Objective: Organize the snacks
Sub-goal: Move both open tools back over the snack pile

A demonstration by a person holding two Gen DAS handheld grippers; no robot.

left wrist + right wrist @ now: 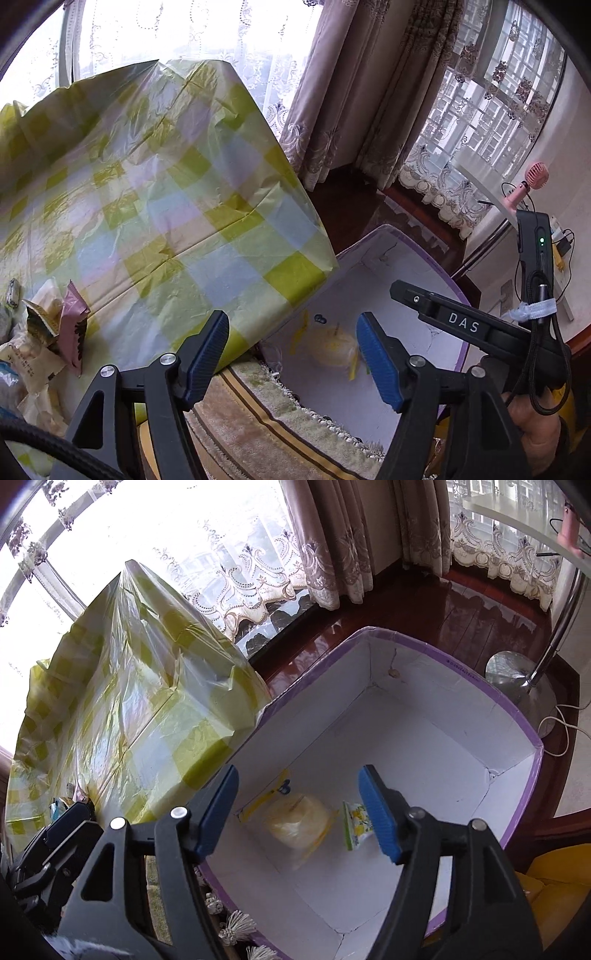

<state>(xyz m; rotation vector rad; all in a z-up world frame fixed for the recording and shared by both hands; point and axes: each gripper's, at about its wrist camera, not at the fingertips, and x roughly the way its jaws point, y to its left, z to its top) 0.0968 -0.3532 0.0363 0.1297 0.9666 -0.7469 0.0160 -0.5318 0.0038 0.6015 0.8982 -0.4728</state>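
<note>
- Your right gripper (299, 808) hangs over the purple-rimmed box (436, 653), jaws spread, nothing between the pads.
- Below and just ahead of it lie the round yellow snack (301, 821) and a small lemon-print packet (354, 823) on the box floor.
- Your left gripper (293, 354) is spread and empty too; loose snack packets (62, 332) lie on the checked tablecloth (147, 192) to its left.

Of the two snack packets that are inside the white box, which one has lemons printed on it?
The small green-edged packet, lying right of the other in the right wrist view. The larger packet beside it is clear with yellow edges and holds something pale and round.
</note>
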